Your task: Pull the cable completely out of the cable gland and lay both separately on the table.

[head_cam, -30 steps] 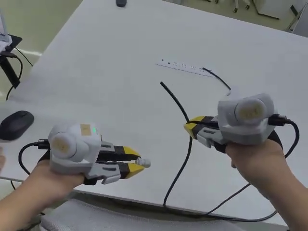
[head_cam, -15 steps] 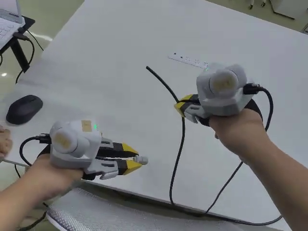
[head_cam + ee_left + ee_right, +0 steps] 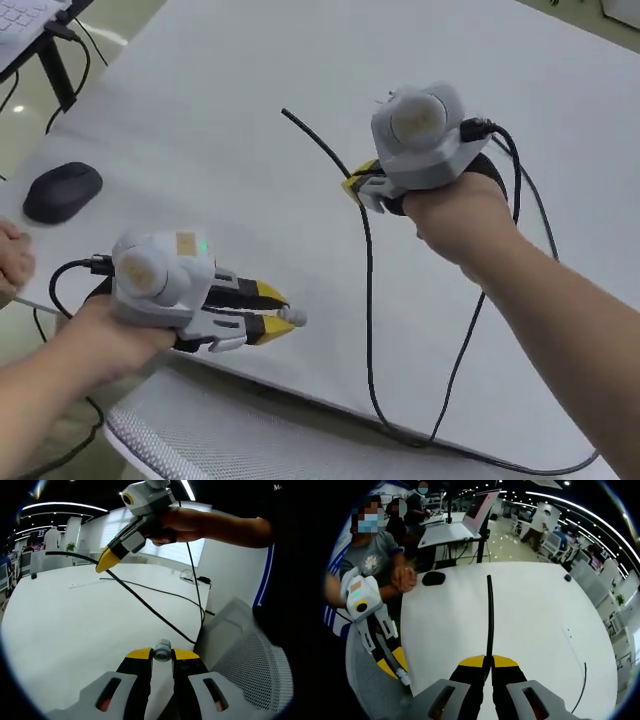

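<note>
Seemingly finishing with the pulling-out: clamping the small pale-grey plastic cable gland (image 3: 162,650) in the yellow-tipped left gripper (image 3: 281,316) at the near left, over the near edge of the white table (image 3: 200,120), well apart from the thin black cable (image 3: 489,620). Pinching that cable near its free end in the right gripper (image 3: 352,188), farther off and to the right, raised above the tabletop. Needing yet to lay both down separately, by this reading. Reaching forward with the right forearm, holding the left hand low and close in.
</note>
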Tool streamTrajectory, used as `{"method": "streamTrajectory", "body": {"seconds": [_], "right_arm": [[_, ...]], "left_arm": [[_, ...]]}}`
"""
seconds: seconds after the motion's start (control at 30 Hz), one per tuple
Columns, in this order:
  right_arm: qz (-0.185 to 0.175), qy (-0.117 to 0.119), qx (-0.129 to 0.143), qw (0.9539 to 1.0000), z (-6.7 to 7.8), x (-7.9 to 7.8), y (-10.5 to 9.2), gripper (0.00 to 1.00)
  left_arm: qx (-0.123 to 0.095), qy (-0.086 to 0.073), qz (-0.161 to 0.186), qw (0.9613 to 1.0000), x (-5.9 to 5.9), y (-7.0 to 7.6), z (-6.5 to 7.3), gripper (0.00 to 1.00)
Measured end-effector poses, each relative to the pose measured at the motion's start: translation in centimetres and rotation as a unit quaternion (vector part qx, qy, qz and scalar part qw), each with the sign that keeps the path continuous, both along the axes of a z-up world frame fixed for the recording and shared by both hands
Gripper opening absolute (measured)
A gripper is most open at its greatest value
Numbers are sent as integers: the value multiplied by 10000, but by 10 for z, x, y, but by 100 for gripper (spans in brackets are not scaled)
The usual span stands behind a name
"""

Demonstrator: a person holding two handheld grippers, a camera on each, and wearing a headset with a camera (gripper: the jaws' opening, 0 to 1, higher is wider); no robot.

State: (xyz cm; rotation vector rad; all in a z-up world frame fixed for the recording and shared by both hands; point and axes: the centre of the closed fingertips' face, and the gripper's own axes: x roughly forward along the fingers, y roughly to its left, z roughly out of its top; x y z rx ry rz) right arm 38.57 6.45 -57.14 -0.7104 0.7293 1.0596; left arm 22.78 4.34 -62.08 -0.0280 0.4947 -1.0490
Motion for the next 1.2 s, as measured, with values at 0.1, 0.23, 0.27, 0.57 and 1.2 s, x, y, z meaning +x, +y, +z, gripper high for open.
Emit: {"method": "streamTrajectory", "body": {"seconds": [0.1, 0.23, 0.27, 0.57, 1.2], "right_arm": [[123, 74, -80, 9999, -14, 7, 11, 0], [295, 342, -183, 9988, -30, 4, 31, 0], [305, 386, -193, 9986, -34, 4, 35, 0], [731, 678, -686, 9927, -76, -12, 59, 0], [887, 1184, -942, 9845, -121, -29, 77, 0]], "left_arm": [[-6, 48, 11, 10000, 0, 1, -5, 16], [9, 131, 34, 9999, -2, 4, -13, 16], [11, 151, 38, 9999, -3, 5, -15, 16], [54, 320, 73, 9994, -7, 15, -39, 16], [213, 322, 508, 9980, 10, 36, -71, 16]]}}
